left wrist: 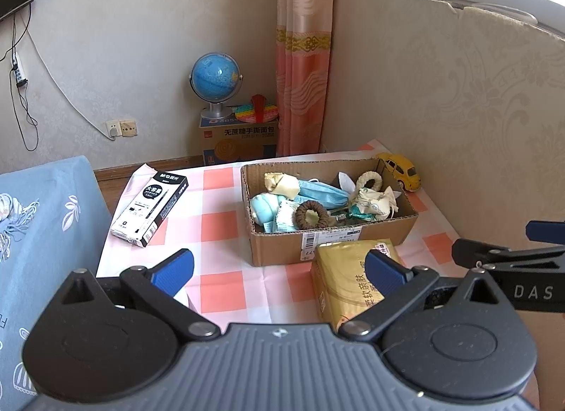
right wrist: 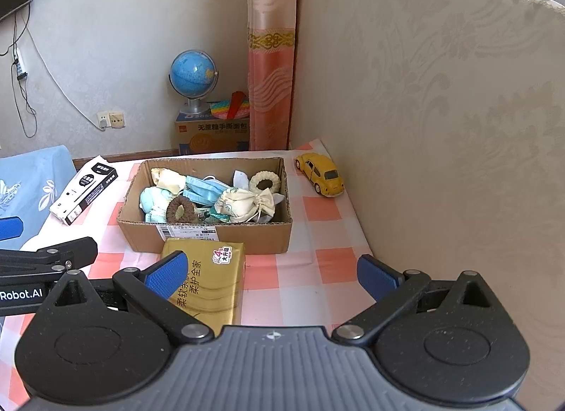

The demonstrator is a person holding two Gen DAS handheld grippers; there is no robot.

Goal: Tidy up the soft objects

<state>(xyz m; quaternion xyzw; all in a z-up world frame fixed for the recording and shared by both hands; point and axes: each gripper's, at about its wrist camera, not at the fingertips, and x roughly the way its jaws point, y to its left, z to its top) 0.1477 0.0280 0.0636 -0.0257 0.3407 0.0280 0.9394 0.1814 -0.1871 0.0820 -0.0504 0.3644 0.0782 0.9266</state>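
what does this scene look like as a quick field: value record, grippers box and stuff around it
left gripper: open, holding nothing
right gripper: open, holding nothing
cardboard box: open-topped, on the checked tablecloth
box contents: blue face masks, brown scrunchie, cream scrunchie, drawstring pouch
gold tissue pack: outside the box, against its near wall
yellow toy car: right of the box, apart from it
black and white pen box: left of the box

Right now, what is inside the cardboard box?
The cardboard box holds blue face masks, a brown scrunchie, a cream scrunchie, a drawstring pouch, a pale blue soft toy and cream cloth. Whatever lies beneath them is covered.
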